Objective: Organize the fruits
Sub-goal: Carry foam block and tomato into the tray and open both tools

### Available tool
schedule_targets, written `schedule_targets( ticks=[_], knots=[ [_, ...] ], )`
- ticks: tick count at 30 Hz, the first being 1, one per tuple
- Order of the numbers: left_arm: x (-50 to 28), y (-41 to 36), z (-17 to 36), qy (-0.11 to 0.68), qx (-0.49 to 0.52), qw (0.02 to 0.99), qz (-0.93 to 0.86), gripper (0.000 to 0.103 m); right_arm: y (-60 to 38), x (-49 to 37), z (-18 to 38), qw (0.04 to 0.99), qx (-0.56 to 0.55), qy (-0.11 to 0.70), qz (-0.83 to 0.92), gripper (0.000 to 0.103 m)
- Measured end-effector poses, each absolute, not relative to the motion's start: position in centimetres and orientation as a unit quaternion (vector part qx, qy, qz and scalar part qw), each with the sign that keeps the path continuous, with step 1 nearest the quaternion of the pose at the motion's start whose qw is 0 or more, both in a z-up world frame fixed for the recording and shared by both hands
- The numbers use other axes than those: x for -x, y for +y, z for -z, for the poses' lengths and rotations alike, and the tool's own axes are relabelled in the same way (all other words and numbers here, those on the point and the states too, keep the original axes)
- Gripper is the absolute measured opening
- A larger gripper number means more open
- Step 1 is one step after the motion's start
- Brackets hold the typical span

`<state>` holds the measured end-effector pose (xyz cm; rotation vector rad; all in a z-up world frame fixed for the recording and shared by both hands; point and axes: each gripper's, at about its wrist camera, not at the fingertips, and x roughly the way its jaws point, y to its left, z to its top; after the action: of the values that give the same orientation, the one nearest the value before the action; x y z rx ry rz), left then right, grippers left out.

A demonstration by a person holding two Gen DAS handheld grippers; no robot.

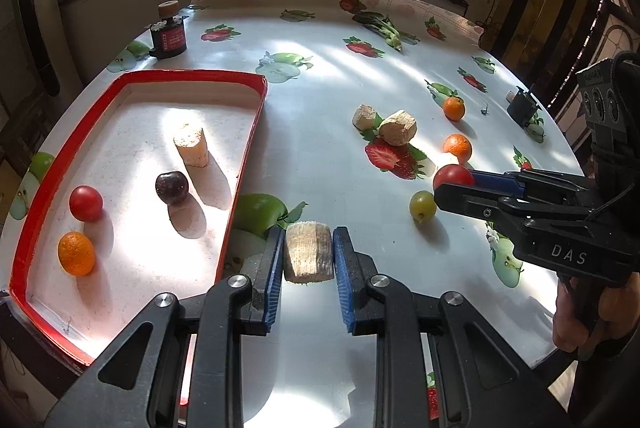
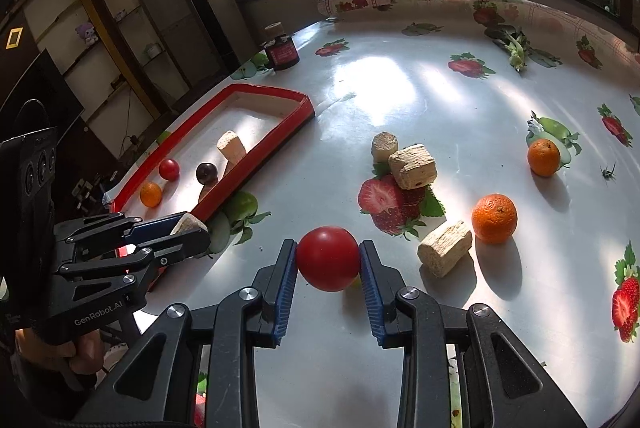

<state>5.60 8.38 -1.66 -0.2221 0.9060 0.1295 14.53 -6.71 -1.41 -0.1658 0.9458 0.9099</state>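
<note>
Just beside the red tray [image 1: 244,164], the left gripper [image 1: 308,256] has its jaws clamped on a fibrous cane piece [image 1: 309,252], stiff, light, rough enough to grip; the right gripper [image 2: 328,260] pinches a red tomato [image 2: 328,258] across its middle above the tabletop [image 2: 400,108]; smooth and soft-skinned, it likely bruises or slips under hard squeeze.

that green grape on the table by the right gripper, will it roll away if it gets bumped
Probably yes: the green grape looks round and smooth, lying loose on the glossy tablecloth. It seems small and light, so even a graze from the right gripper might send it off.
</note>
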Motion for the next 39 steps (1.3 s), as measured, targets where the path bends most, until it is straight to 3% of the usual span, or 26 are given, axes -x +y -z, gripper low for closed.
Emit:
schedule_targets(
  ticks=[20,39],
  knots=[
    [-4.7,13.2,1.2,0.429,0.123,0.889,-0.106,0.022,-1.0,-13.8,1.4,0.765,0.098,0.438,-0.462,0.032],
    [-7.2,22.7,1.0,0.422,0.144,0.879,-0.170,0.022,9.4,-17.2,1.2,0.749,0.107,0.439,-0.485,0.032]
  ],
)
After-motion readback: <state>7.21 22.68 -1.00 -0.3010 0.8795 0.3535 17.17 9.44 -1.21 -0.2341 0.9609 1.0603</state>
